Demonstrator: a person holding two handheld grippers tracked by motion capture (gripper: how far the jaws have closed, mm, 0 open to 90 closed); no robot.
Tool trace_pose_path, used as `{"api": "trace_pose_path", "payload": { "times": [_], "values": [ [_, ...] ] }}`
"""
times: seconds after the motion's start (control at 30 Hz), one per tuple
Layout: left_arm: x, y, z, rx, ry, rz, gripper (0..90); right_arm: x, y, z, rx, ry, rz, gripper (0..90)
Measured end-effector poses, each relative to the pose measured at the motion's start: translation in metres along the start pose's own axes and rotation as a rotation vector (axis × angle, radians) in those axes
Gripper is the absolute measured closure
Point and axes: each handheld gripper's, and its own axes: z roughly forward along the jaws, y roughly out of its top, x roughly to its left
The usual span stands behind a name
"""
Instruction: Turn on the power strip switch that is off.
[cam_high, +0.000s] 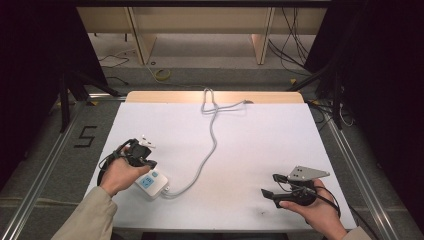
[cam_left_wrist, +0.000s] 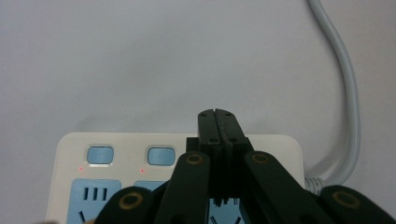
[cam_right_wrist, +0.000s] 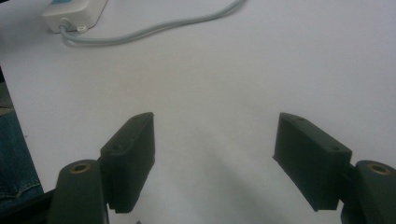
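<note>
A white power strip (cam_high: 151, 183) with blue sockets lies on the white table (cam_high: 250, 145) at the front left. My left gripper (cam_high: 149, 164) hovers just over it, jaws pressed shut with nothing visible between them. In the left gripper view the shut gripper (cam_left_wrist: 217, 115) points across the power strip (cam_left_wrist: 140, 142), past two blue switches (cam_left_wrist: 100, 154) with small red lights. The strip's grey cable (cam_high: 210, 145) runs toward the far edge. My right gripper (cam_high: 271, 184) is held open at the front right over bare table, with nothing between its fingers. In its own view the gripper (cam_right_wrist: 215, 123) faces the strip (cam_right_wrist: 74, 11).
The cable (cam_high: 215, 106) loops at the table's far edge and drops off it. A wooden strip (cam_high: 165, 96) borders the back of the table. Black frames and loose wires stand on the floor beyond and to both sides.
</note>
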Motion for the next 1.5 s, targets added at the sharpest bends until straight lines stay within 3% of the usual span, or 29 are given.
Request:
{"api": "trace_pose_path", "payload": {
  "times": [0.23,0.6,0.83,1.5],
  "values": [
    [0.0,0.001,0.001,0.013,0.001,-0.01,90.0,0.0,0.0,0.0,-0.003,0.0,0.0,29.4],
    [-0.003,0.002,0.008,0.079,-0.015,0.026,90.0,0.0,0.0,-0.001,-0.001,-0.004,0.002,29.4],
    [-0.006,0.0,0.014,0.102,-0.015,0.028,90.0,0.0,0.0,0.0,0.002,-0.001,0.003,29.4],
    [-0.009,-0.001,0.015,0.125,-0.014,0.034,90.0,-0.001,-0.001,-0.001,0.001,0.001,0.004,29.4]
  ]
}}
